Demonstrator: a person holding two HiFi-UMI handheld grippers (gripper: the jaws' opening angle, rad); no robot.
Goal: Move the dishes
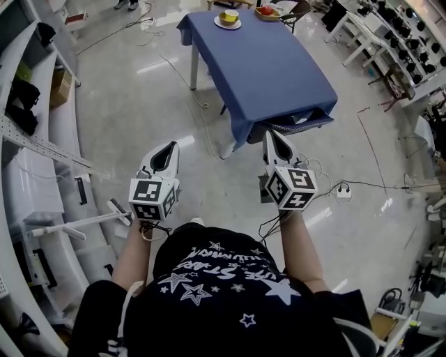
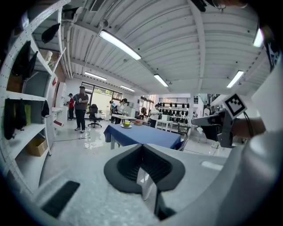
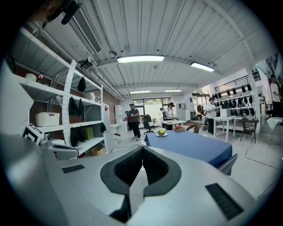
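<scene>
Both grippers held out level ahead of the person's chest, well apart from each other.
- Left gripper [image 1: 167,148]: jaws together, nothing between them; the left gripper view shows the same, pads meeting at the tip [image 2: 142,146].
- Right gripper [image 1: 270,138]: jaws pressed shut and empty, confirmed in its own view [image 3: 142,148].

Pale, glossy floor below. White power strip [image 1: 342,192] with its cable lies right of the right gripper. White shelving [image 1: 42,139] runs along the left side.

Ahead of the grippers stands the table [image 1: 265,66] under a blue cloth. A chair [image 1: 301,125] is tucked in at its near end, just beyond the right gripper's tip.

The dishes sit at the table's far end, well apart from both grippers:
- a yellow-green bowl [image 1: 228,15] on a white plate [image 1: 218,23]
- just beside it, a shallow basket [image 1: 268,15] with something red in it

Beyond the table, a standing person [image 3: 134,119] and more white tables.
</scene>
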